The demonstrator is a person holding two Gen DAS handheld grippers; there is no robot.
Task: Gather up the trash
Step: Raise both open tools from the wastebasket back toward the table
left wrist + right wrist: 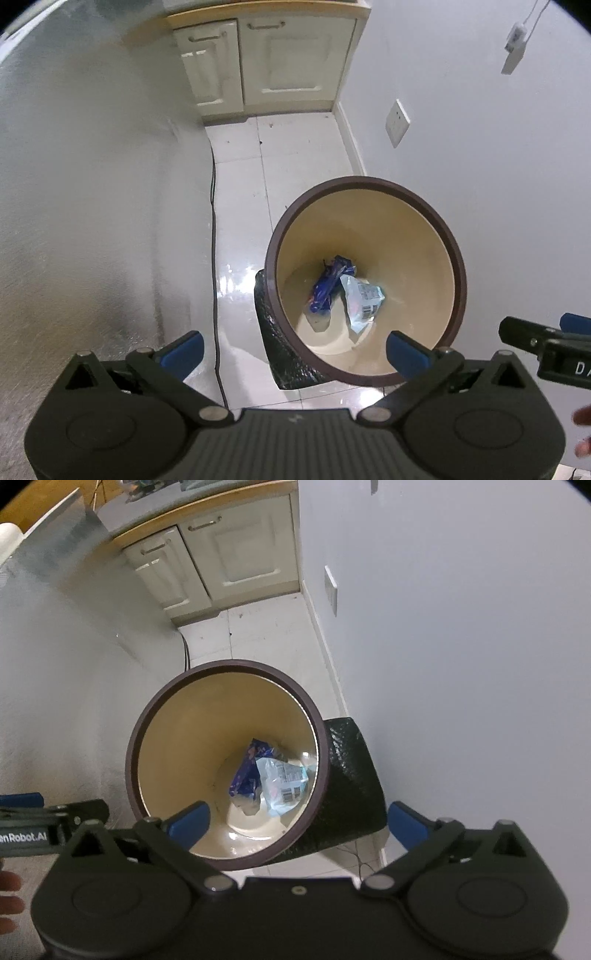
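With two wrappers (343, 291) already lying in the bin (369, 192) at lower centre, both grippers (295, 352) (297, 823) gape wide, empty; no other trash shows.

A round bin (458, 258) with a dark brown rim and cream inside stands upright on the floor. At its bottom lie a crumpled dark blue wrapper (328, 284) and, touching it, a pale blue packet (360, 299) showing a barcode.

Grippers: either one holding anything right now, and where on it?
Nothing held. Left gripper and right gripper are both open and empty above the bin; two wrappers lie inside it.
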